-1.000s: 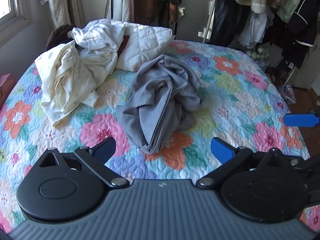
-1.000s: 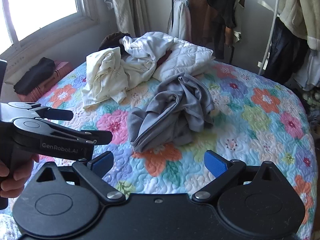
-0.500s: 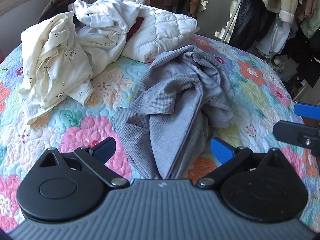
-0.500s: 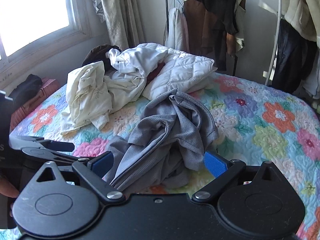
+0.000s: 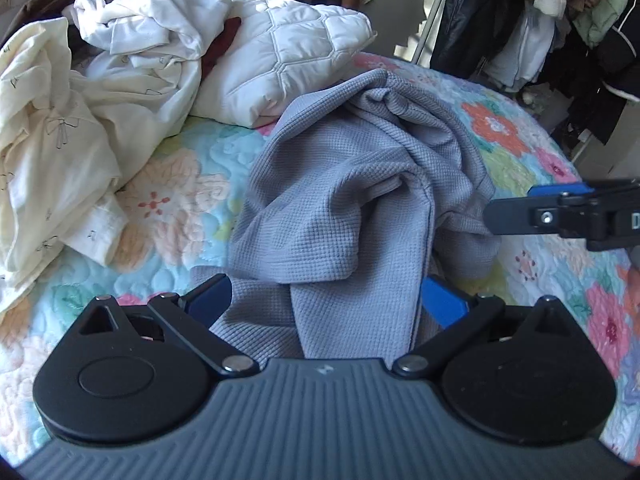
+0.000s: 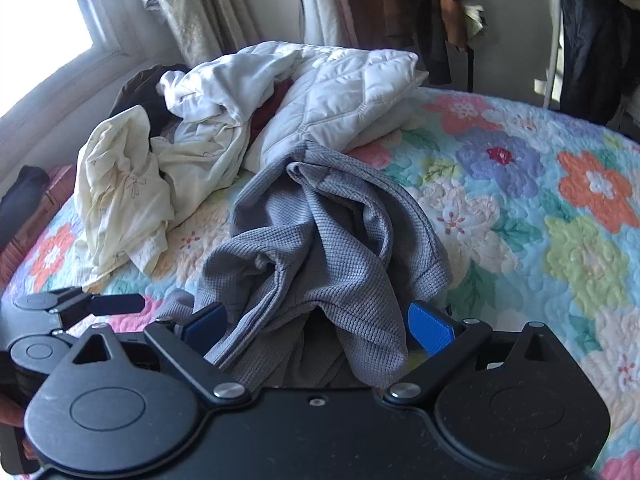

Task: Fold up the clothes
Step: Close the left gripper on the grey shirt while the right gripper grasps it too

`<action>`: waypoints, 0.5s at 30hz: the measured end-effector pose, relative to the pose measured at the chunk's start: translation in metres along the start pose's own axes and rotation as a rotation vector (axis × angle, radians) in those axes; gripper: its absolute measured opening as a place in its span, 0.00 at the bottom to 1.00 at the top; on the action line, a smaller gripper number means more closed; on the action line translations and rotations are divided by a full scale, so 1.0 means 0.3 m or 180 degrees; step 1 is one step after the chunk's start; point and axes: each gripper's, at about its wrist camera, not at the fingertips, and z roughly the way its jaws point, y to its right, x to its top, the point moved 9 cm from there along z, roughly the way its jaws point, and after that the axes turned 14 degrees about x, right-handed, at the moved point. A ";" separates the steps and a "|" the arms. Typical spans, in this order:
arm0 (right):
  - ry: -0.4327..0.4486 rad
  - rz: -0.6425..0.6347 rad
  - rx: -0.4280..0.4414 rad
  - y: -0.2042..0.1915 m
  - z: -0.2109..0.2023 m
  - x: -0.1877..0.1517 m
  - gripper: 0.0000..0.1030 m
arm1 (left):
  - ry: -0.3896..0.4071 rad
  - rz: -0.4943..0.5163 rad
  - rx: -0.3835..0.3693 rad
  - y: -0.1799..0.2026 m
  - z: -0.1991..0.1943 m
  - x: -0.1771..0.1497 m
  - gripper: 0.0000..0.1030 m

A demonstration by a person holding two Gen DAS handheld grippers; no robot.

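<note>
You are holding your left gripper point(image 5: 324, 300) with its jaws spread wide, and the near end of the grey waffle-knit garment point(image 5: 340, 200) is lying in the gap between the blue pads point(image 5: 440, 300); nothing is pinched yet. Your right gripper point(image 6: 316, 322) is standing just as wide, and a bunched fold of the same garment is filling its gap, again ungripped as far as the wrist views show.

The garment is sitting crumpled in a heap on the floral quilt point(image 6: 560, 208), running from the jaws toward 12 o'clock, where its far end is touching the white quilted jacket point(image 5: 288, 52). At 10 o'clock of it, the cream shirt point(image 5: 52, 128) is lying loose, close beside but not tangled with it.

Judging by the soft drape and folds, this knit is light, limp and a little stretchy, so it is likely going to sag and slide out of shape, not hold a crease. You should be looking for a firm edge: the stitched seam point(image 5: 428, 216) running down at 1 o'clock of your left jaws is probably the best hold. Grabbing the bulk in the middle is risking several layers at once.
</note>
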 end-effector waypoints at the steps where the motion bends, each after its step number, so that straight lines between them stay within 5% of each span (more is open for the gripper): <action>1: 0.0032 0.0109 0.0007 0.026 0.017 0.000 0.96 | 0.0020 -0.0045 -0.0050 0.002 0.016 0.003 1.00; 9: 0.0268 0.0504 -0.0053 0.170 0.124 0.051 0.97 | -0.0068 -0.0195 0.0021 -0.045 0.169 0.012 0.97; 15: 0.0053 0.0668 -0.0034 0.252 0.266 0.021 0.97 | -0.0274 -0.0098 0.0160 -0.040 0.277 -0.030 0.99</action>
